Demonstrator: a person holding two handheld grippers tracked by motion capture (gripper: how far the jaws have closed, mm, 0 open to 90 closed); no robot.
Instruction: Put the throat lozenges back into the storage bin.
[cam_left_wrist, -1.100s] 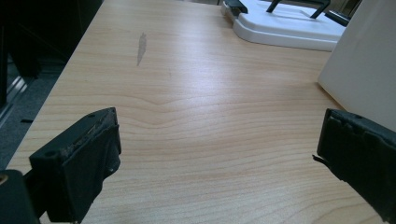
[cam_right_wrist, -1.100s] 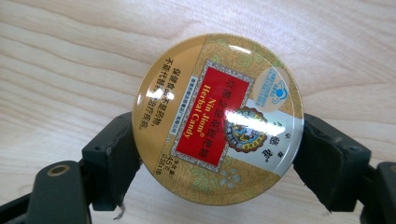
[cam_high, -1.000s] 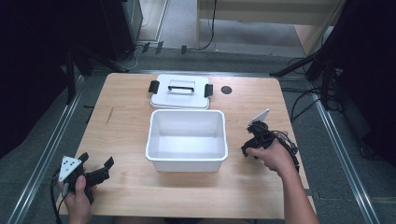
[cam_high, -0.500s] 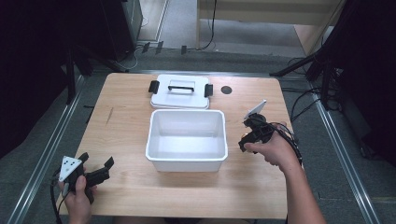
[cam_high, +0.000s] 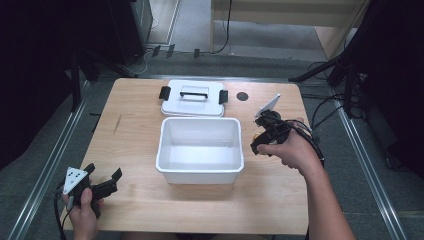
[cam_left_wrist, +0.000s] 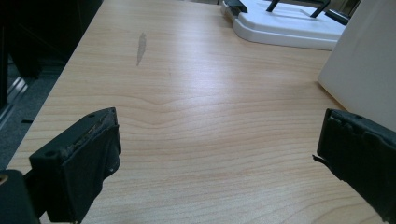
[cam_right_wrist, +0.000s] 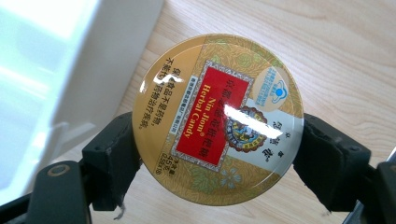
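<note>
Right claw (cam_right_wrist: 217, 154) pinching round candy tin (cam_right_wrist: 218, 116) by its edges.
Tin lid faces the camera, print running sideways; white tub (cam_right_wrist: 56, 70) just beside; left claw (cam_left_wrist: 215, 163) spread.

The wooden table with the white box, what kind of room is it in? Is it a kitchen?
Probably not a kitchen, more likely a lab or workshop. The table stands among dark equipment racks, with cables on a grey floor.

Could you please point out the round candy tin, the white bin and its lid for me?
candy tin (cam_right_wrist: 218, 119): right gripper view, middle of its printed top.
white bin (cam_high: 200, 175): high view, near wall.
lid (cam_high: 175, 105): high view, flat top beside the handle.
</note>
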